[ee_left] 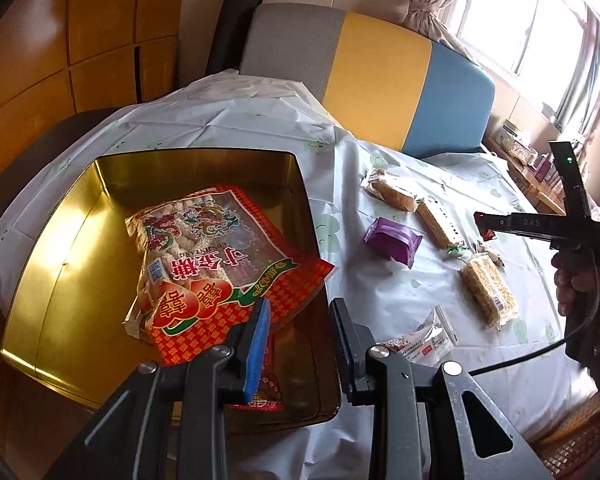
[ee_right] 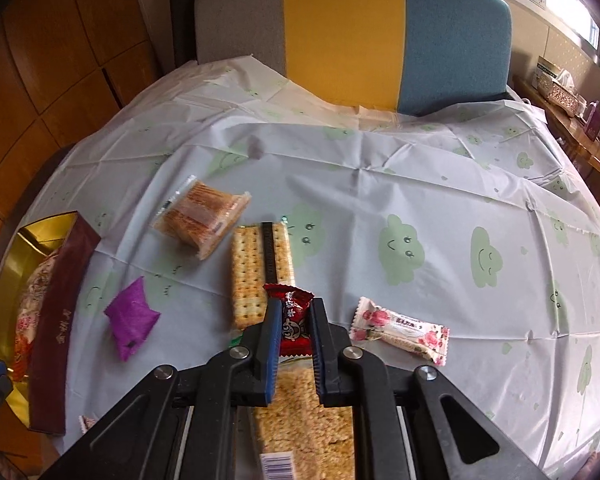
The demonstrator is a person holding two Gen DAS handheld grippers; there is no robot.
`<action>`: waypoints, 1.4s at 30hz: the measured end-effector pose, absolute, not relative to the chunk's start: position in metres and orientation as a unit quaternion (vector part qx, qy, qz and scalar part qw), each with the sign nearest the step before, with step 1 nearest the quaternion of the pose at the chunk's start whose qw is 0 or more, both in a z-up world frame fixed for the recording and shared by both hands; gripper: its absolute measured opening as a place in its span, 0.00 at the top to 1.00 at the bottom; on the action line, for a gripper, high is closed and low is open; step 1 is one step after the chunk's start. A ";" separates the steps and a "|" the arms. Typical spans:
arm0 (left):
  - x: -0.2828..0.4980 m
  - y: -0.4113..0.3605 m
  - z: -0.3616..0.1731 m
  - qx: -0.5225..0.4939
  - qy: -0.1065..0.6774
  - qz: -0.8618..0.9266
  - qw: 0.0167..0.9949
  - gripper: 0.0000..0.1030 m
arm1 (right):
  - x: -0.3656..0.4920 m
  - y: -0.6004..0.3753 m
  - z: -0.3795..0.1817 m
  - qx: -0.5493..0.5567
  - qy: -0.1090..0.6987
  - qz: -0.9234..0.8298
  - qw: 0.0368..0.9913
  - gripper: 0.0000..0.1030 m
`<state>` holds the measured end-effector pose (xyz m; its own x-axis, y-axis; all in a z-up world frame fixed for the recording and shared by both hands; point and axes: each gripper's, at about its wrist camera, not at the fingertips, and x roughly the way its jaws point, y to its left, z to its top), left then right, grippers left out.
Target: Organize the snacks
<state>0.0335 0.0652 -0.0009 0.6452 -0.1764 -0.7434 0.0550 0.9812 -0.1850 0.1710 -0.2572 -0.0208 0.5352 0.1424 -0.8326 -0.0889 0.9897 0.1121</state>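
A gold tin box (ee_left: pixel 60 248) stands on the table's left and holds a big red snack bag (ee_left: pixel 212 256). My left gripper (ee_left: pixel 300 316) is open and empty, over the box's near right rim. My right gripper (ee_right: pixel 296 316) is shut on a small red candy packet (ee_right: pixel 294 320), held above the table; it also shows in the left wrist view (ee_left: pixel 485 227). On the cloth lie a purple packet (ee_right: pixel 132 320), a cracker pack (ee_right: pixel 256 272), a wafer pack (ee_right: pixel 200 220), a rice bar (ee_right: pixel 304 412) and a rose-print candy (ee_right: pixel 400 330).
The table wears a white cloth with green clouds (ee_right: pixel 400 200). A grey, yellow and blue chair back (ee_right: pixel 360 32) stands behind it. The box's maroon side (ee_right: pixel 56 320) shows at left. A white packet (ee_left: pixel 424 340) lies near the box. A wooden shelf (ee_right: pixel 572 120) runs at right.
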 end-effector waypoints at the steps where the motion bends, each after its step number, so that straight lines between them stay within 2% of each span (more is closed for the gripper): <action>1: 0.033 0.068 -0.001 -0.074 0.416 -0.059 0.905 0.70 | 0.166 -0.251 -0.017 0.033 0.476 0.077 0.876 0.87; 18: 0.020 0.166 -0.002 -0.132 0.399 0.062 0.905 0.70 | 0.086 -0.048 0.014 0.015 0.459 0.367 0.809 0.87; 20: 0.019 0.168 -0.003 -0.135 0.398 0.063 0.905 0.70 | 0.081 -0.032 0.006 0.002 0.473 0.379 0.796 0.86; 22: 0.019 0.168 -0.003 -0.133 0.397 0.063 0.906 0.70 | 0.078 -0.022 -0.004 -0.004 0.488 0.383 0.784 0.78; 36: 0.019 0.122 0.001 -0.078 0.397 -0.010 0.914 0.70 | 0.067 -0.077 -0.008 0.005 0.472 0.329 0.818 0.78; 42: 0.019 0.080 0.006 -0.022 0.393 -0.077 0.916 0.62 | 0.064 -0.134 -0.009 0.015 0.478 0.275 0.834 0.74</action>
